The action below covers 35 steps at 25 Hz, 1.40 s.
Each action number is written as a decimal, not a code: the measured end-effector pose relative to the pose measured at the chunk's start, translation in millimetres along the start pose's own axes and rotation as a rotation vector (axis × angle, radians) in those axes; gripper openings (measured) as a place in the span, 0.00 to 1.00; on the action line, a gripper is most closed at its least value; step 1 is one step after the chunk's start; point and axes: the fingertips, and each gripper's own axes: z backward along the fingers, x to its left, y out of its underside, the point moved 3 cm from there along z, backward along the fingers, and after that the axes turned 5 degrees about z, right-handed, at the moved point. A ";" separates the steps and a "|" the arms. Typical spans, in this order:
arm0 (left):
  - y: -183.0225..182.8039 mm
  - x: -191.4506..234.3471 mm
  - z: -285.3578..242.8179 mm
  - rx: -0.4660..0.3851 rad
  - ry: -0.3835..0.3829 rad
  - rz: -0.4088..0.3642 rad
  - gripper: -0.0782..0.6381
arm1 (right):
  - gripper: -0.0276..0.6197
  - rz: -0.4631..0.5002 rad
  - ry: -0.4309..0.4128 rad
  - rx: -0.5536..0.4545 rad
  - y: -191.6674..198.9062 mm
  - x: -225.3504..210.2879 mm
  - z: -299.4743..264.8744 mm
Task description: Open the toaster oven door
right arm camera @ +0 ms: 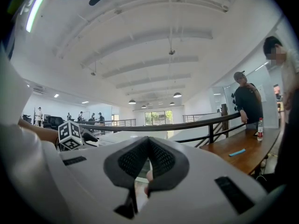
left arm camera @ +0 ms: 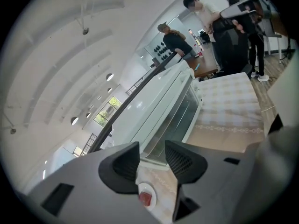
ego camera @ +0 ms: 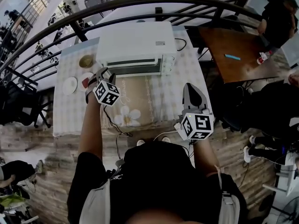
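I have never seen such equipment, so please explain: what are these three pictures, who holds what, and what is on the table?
There is no robot here. A person holds a hand tool, a gripper with two jaws, in each hand. The head view comes from a camera on the person's head, looking down. The other two views come from cameras riding on each gripper. The left gripper is open and empty, close to the white toaster oven, whose door looks closed. The right gripper is shut and nearer the person's body. On the table, left of the oven, stand a bowl, a white plate and a plate with something red.
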 end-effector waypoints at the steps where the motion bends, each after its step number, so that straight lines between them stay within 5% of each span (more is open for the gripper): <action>1: 3.3 3.6 -3.2 0.007 -0.007 -0.008 0.36 | 0.05 0.002 0.002 0.002 -0.1 0.3 0.0; 7: 12.1 16.9 -22.3 0.034 -0.056 -0.197 0.37 | 0.05 0.020 0.006 0.009 -1.3 6.4 -4.4; 16: 16.3 10.0 -33.8 0.037 0.028 -0.417 0.30 | 0.05 0.032 0.011 0.016 0.4 14.1 -5.3; 30: 7.7 9.2 -38.1 0.103 0.219 -0.564 0.26 | 0.05 0.029 -0.023 0.035 6.1 29.4 -5.3; 35: 9.3 7.2 -37.5 0.113 0.186 -0.577 0.25 | 0.05 0.034 -0.039 0.040 7.3 35.7 -2.5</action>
